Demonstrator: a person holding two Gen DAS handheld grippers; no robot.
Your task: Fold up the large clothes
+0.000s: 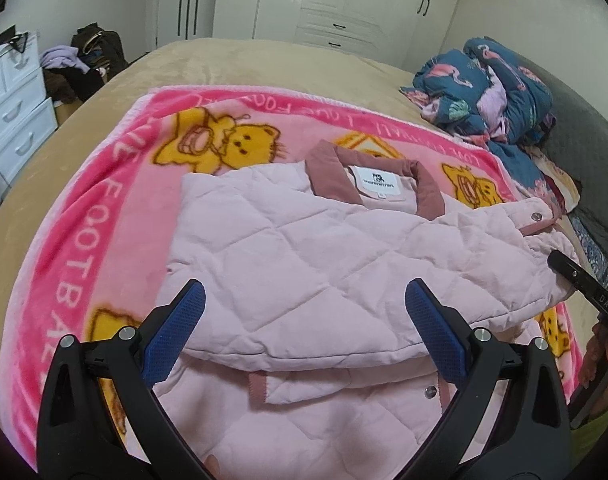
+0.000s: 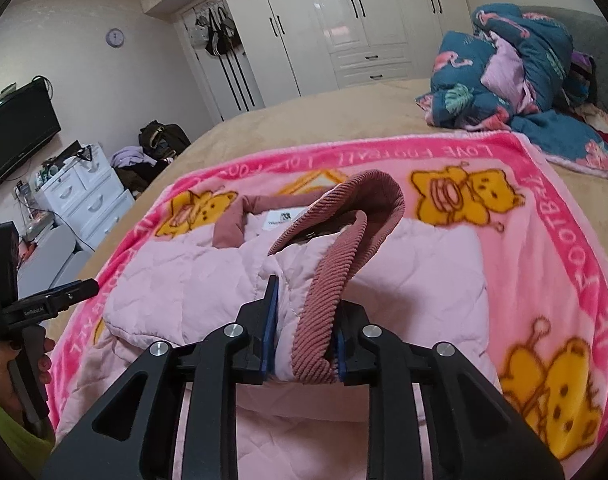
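Note:
A pale pink quilted jacket (image 1: 304, 248) with a dusty-rose corduroy collar (image 1: 332, 176) lies on a pink bear-print blanket (image 1: 104, 208), one sleeve folded across its front. My left gripper (image 1: 306, 286) hovers open over the jacket's lower front, with nothing between its blue pads. In the right wrist view my right gripper (image 2: 304, 320) is shut on the sleeve's corduroy cuff (image 2: 336, 264) and lifts it above the jacket (image 2: 176, 280). One right gripper finger (image 1: 572, 274) shows at the sleeve's end. A hand holds the left gripper (image 2: 44, 268) at the left edge.
The blanket (image 2: 544, 240) covers a tan bed (image 1: 244, 64). A crumpled blue flamingo-print quilt (image 1: 496, 92) is heaped at the bed's far right. White drawers (image 2: 88, 196) and piled clothes (image 1: 84, 64) stand left of the bed. White wardrobes (image 2: 344, 20) line the back wall.

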